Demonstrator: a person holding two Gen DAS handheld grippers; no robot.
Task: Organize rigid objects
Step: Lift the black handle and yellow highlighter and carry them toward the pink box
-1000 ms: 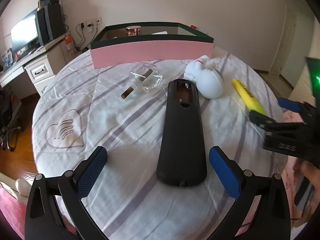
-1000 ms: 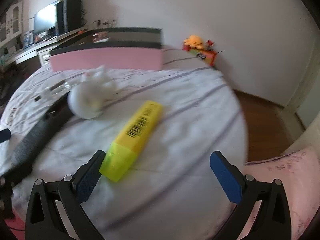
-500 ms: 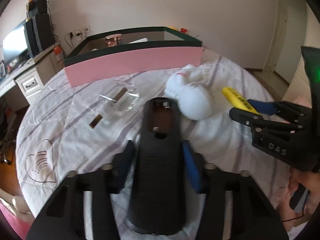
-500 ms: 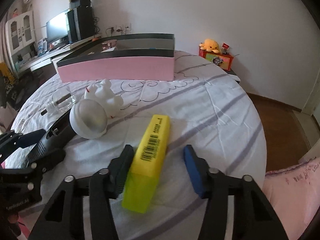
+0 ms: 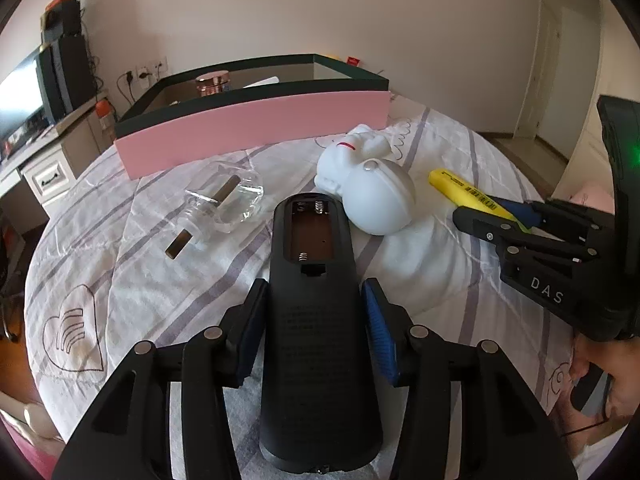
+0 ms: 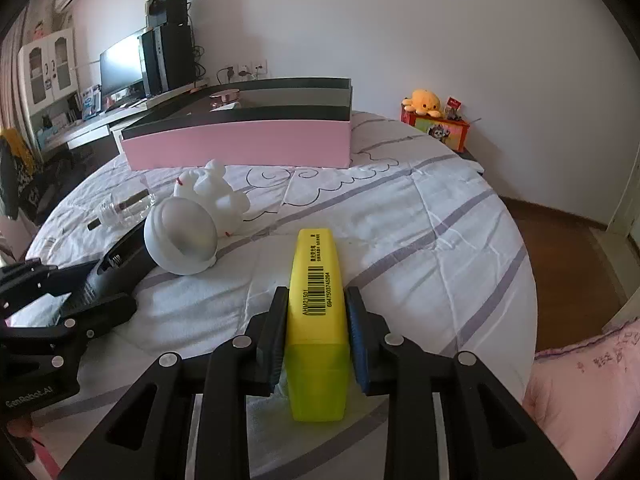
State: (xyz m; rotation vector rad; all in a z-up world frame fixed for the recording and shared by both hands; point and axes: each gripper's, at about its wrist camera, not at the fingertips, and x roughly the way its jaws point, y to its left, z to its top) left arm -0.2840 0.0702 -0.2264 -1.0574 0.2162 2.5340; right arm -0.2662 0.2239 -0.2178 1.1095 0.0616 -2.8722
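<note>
Fingers [image 5: 250,332] of the left gripper [image 5: 314,330] pinch the black remote [image 5: 316,320] at its sides, battery bay open and facing up, as it lies lengthwise on the bed [image 5: 120,280]. Those of the right gripper [image 6: 316,328] clamp the yellow highlighter [image 6: 318,300], barcode up, also on the bed. At 1 o'clock from the remote lies a white figurine [image 5: 368,188], touching its far end. At 11 o'clock lies a clear glass bottle [image 5: 220,204]. Beyond them at 12 o'clock stands the pink box [image 5: 256,132], holding a copper-lidded jar [image 5: 213,83].
</note>
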